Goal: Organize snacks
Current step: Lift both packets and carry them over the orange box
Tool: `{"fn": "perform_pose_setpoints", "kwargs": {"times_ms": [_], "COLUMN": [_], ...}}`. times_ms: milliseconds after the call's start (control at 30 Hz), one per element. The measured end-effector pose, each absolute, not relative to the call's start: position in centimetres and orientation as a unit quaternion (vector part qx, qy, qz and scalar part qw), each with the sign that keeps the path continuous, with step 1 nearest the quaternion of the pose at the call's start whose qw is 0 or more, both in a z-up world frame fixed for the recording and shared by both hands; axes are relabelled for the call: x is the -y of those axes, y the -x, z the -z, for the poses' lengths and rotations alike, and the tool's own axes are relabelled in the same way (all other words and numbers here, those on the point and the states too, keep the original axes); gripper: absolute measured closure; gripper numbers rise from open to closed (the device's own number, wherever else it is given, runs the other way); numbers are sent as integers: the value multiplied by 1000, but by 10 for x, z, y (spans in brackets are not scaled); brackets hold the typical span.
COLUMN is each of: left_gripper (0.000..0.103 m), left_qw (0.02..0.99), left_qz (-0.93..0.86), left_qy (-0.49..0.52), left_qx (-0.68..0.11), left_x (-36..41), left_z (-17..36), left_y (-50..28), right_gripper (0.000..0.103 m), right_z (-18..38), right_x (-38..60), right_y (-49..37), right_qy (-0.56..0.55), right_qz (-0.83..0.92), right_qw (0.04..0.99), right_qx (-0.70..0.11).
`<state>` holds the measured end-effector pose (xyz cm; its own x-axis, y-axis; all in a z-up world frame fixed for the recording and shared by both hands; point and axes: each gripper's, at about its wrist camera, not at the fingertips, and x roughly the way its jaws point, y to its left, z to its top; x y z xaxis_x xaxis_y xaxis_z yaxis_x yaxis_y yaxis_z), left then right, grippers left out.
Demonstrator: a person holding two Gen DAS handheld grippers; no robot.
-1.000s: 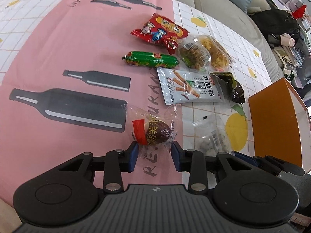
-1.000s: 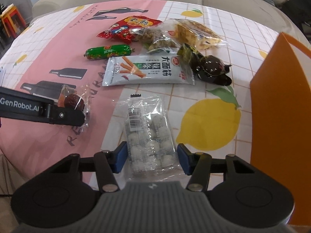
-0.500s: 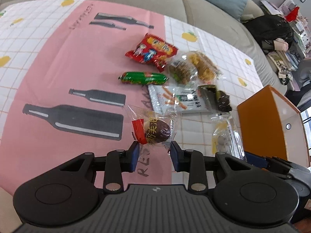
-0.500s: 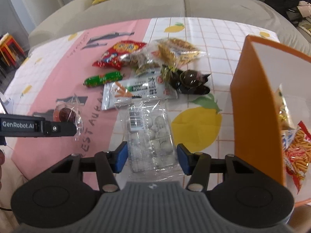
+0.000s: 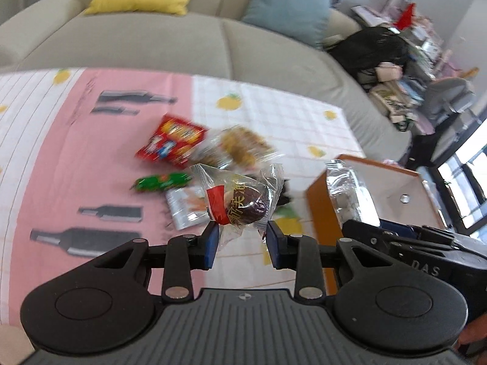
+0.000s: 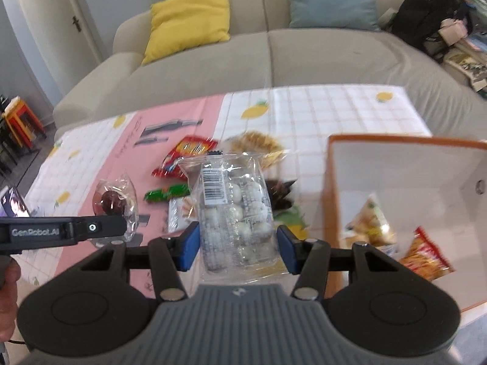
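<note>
Above the tabletop (image 6: 319, 112), both tongs carry a snack clear of the cloth. Left tongs (image 5: 242, 240) have just been closing a little and now pinch the clear wrapper of a dark round sweet (image 5: 243, 202) with a red tag; the sweet sits above the fingertips, at 12 o'clock from them. In the right wrist view the same sweet (image 6: 113, 202) shows at 9 o'clock, beyond the black arm of the left tongs (image 6: 91, 228). Right tongs (image 6: 238, 245) stand about half open, pressed on both sides of a clear bag of white balls (image 6: 234, 210), which sticks up between the blue fingers (image 6: 190, 245). Orange box (image 6: 408, 188), white inside, stands at 3 o'clock from that bag and has snack packs (image 6: 423, 252) in its bottom. Left on the cloth, at 11 to 12 o'clock beyond the bag, lie a red pack (image 6: 185, 155), a green sausage (image 6: 166, 193), a yellowish bag (image 6: 258, 144), a white packet (image 5: 185, 206) and a dark packet (image 6: 281, 194), all blurred. Sofa (image 6: 243, 51) lies beyond.
</note>
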<state>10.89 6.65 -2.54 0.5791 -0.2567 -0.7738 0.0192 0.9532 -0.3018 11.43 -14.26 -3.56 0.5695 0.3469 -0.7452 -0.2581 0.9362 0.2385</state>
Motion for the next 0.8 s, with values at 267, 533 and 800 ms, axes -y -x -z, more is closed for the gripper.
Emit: {"fn": "perform_pose_setpoints", "kwargs": {"times_ms": [267,533,800], "left_gripper": [66,67,67], "left_qw": [882,872,841], "left_qz": [156,228,284], "left_qy": [107,63,12], "left_qx": [-432,-430,-461], "left_x": [-6,65,123], "left_z": [-5,-12,10], "left_y": [-120,-140,-170], "right_gripper": [50,50,50], "right_z": [3,-3,22], "right_x": [203,262,305], "right_y": [-107,-109,-129], "right_qy": [-61,-67,-73], "right_qz": [-131,-78,-46], "right_qw": [901,906,888], "right_qx": [-408,-410,-452]}}
